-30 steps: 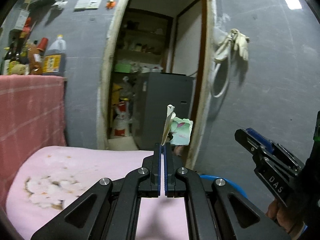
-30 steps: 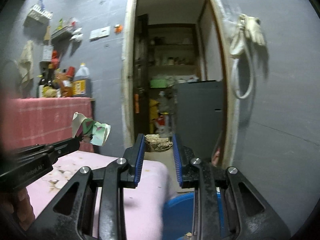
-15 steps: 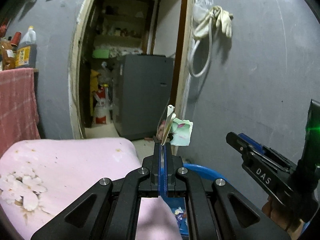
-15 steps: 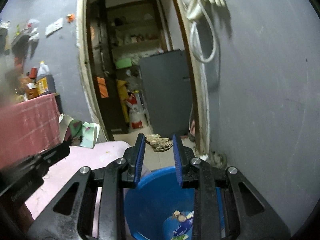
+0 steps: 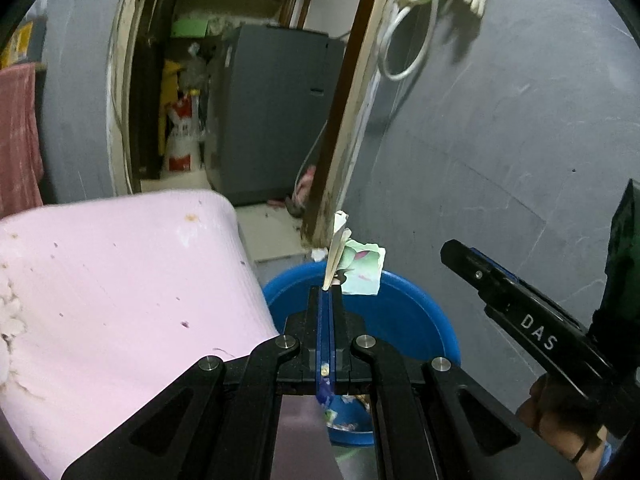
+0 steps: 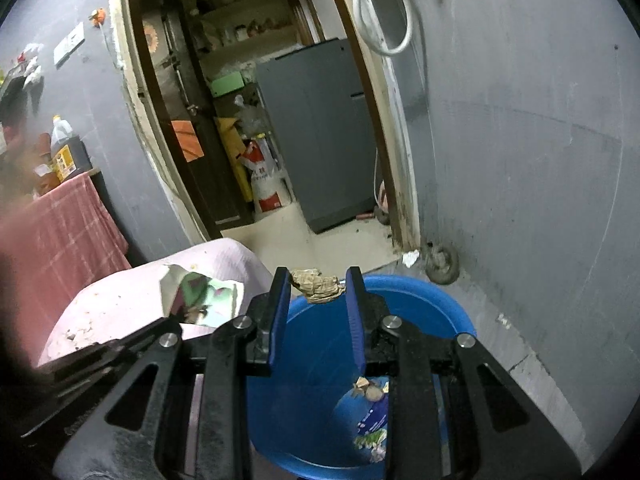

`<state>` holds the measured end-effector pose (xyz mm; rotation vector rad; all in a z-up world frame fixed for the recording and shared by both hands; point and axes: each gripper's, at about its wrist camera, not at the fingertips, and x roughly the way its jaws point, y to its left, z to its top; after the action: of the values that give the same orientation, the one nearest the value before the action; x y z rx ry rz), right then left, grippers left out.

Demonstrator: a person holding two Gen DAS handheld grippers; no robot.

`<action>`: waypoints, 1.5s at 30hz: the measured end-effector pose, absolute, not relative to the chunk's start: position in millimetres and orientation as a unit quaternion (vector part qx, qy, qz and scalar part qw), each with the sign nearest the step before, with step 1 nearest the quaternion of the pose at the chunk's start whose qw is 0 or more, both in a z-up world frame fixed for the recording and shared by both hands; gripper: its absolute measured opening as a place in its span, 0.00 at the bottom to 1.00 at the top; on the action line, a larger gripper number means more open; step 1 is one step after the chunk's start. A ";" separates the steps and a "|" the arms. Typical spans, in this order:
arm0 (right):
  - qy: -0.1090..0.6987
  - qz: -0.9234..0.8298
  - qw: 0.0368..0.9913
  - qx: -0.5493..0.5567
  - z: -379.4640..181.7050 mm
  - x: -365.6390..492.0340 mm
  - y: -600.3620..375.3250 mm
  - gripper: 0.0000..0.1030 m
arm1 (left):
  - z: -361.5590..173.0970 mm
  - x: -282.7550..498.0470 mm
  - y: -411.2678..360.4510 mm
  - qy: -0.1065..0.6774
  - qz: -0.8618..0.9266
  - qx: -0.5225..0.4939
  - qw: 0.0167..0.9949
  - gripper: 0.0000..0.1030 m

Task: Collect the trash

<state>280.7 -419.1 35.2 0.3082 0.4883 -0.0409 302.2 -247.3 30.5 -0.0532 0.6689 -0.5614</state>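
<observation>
My left gripper (image 5: 326, 292) is shut on a crumpled green and white wrapper (image 5: 358, 266) and holds it above the near rim of a blue bucket (image 5: 404, 316). My right gripper (image 6: 318, 280) is shut on a crumpled brown paper wad (image 6: 318, 284), held between its blue pads over the blue bucket (image 6: 420, 304). The bucket holds scraps and a blue packet (image 6: 370, 420). The wrapper also shows in the right wrist view (image 6: 204, 296), at the left. The right gripper shows in the left wrist view (image 5: 520, 316), at the right.
A table with a pink cloth (image 5: 120, 300) stands left of the bucket, with crumbs on it. A grey wall (image 6: 520, 160) is right of the bucket. An open doorway (image 6: 280, 120) leads to a grey fridge (image 6: 320, 128). A small wheel (image 6: 442, 260) lies by the wall.
Both grippers have swung right and tilted down, from facing the table and doorway to hanging over the blue bucket. Each still grips its piece of trash.
</observation>
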 end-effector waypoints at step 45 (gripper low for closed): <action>0.192 -0.016 0.970 0.150 41.9 263.4 -411.3 0.97 | 47.5 283.7 -156.4 0.276 -0.153 -0.078 0.946 0.87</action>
<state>263.4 -411.3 41.9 0.3037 0.3887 -0.0324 283.7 -156.4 47.5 -0.1592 0.5614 -0.3123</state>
